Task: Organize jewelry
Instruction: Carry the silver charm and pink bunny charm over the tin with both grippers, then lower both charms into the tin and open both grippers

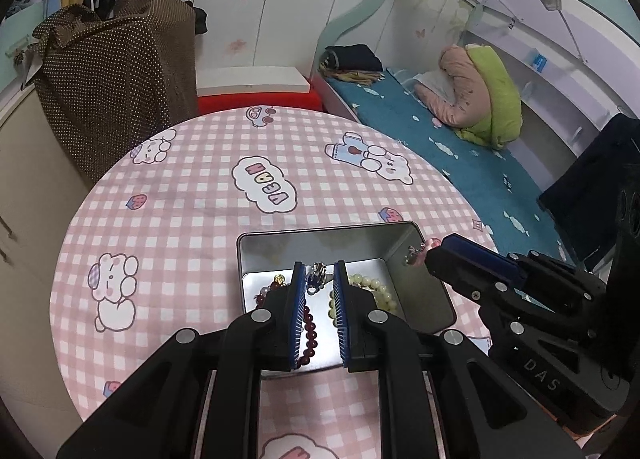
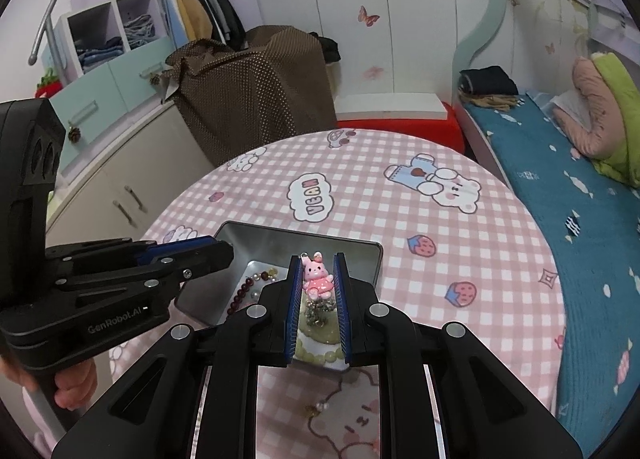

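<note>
While both cameras give us the pink checked tablecloth [image 1: 192, 219] and the open metal tin [image 1: 400, 259] standing on it, each shows its own catch: the left gripper [image 1: 318, 279] clamps a small silvery trinket [image 1: 317, 274] above the tin, over the dark red bead bracelet [image 1: 310, 333] and the pale green one [image 1: 372, 285]. Only from the right wrist do we see the right gripper [image 2: 318, 279] nipping a pink bunny charm [image 2: 317, 278] with a glittery tassel, plus a small pearl piece [image 2: 319, 408] lying loose on the cloth outside the tin.
</note>
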Action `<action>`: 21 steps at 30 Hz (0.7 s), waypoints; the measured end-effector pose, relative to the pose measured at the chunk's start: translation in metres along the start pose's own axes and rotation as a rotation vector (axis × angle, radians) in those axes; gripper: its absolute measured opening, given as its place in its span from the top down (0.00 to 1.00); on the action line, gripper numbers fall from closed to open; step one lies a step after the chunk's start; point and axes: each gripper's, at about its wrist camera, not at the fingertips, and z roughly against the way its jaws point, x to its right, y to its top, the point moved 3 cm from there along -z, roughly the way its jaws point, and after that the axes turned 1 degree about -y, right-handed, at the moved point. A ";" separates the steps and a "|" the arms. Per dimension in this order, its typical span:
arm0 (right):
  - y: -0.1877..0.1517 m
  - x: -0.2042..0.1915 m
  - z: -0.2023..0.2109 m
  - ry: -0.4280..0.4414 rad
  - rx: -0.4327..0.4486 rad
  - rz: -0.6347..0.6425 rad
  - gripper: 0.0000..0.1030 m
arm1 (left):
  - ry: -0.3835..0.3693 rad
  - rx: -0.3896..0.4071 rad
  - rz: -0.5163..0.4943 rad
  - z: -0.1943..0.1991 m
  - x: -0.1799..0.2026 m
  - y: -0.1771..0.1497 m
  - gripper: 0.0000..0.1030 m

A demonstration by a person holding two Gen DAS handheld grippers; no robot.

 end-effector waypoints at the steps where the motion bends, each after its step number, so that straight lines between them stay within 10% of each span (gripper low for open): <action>1: 0.000 0.000 -0.001 0.005 -0.002 0.001 0.84 | 0.001 -0.001 0.000 -0.001 0.000 0.001 0.88; 14: 0.006 0.004 -0.004 -0.012 -0.009 -0.023 0.82 | 0.052 -0.010 -0.008 -0.008 -0.002 0.004 0.87; 16: 0.008 0.006 0.001 -0.011 -0.001 -0.031 0.62 | 0.074 -0.005 -0.013 -0.006 -0.003 0.003 0.68; 17: 0.008 0.009 0.004 -0.028 0.011 -0.040 0.32 | 0.081 -0.004 -0.004 -0.005 -0.004 0.004 0.59; 21: 0.011 0.013 0.017 -0.108 0.080 -0.026 0.26 | 0.105 0.006 0.004 -0.001 -0.009 0.004 0.53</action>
